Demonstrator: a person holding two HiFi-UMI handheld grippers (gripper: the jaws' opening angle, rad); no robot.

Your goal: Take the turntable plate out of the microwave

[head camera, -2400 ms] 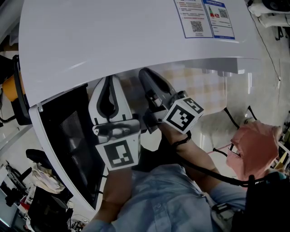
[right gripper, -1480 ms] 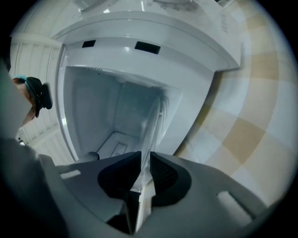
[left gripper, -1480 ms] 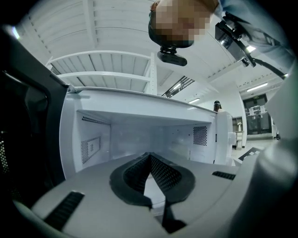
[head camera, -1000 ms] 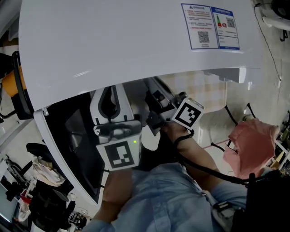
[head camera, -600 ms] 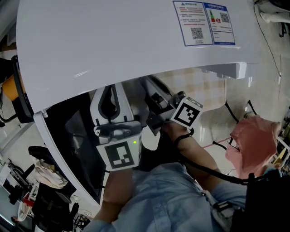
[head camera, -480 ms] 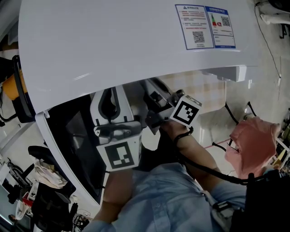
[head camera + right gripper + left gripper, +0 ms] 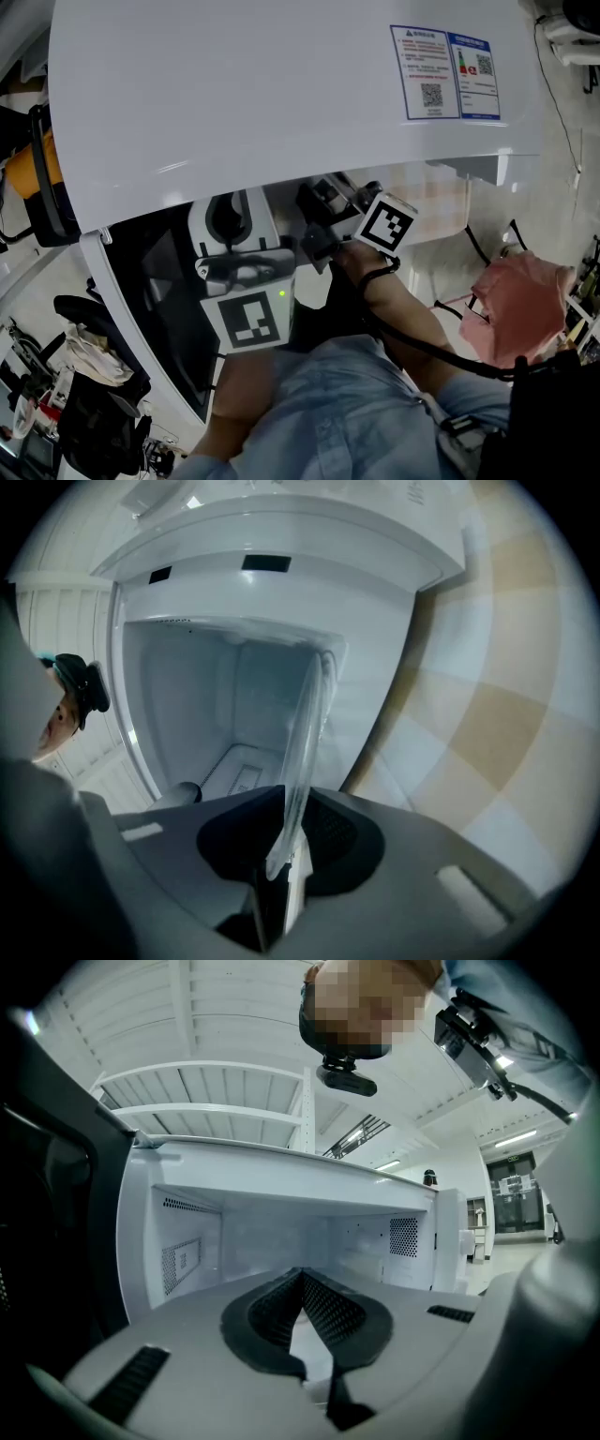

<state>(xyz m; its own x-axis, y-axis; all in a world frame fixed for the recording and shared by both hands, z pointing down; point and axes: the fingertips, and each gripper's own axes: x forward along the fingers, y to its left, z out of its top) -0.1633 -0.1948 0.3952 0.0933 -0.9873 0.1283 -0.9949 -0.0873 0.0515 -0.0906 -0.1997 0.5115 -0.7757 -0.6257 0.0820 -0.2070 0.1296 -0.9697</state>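
Observation:
The white microwave (image 7: 281, 84) fills the head view from above, with its dark door (image 7: 141, 309) swung open at the left. In the right gripper view, the clear glass turntable plate (image 7: 309, 724) stands edge-on in front of the open cavity (image 7: 206, 696). My right gripper (image 7: 286, 827) is rolled on its side; its jaws have just been closing and are shut on the plate's rim. My left gripper (image 7: 302, 1274) is shut and empty and points level into the white cavity (image 7: 281, 1232). In the head view both grippers, left (image 7: 230, 202) and right (image 7: 323, 192), reach under the microwave's top edge.
Printed labels (image 7: 445, 70) sit on the microwave's top. A pink cloth (image 7: 520, 305) lies at the right, dark clutter (image 7: 84, 375) on the floor at the left. A chequered beige surface (image 7: 487, 696) spreads right of the microwave.
The right gripper's marker cube has shifted slightly up and closer to the microwave's front edge. The left gripper stays where it was.

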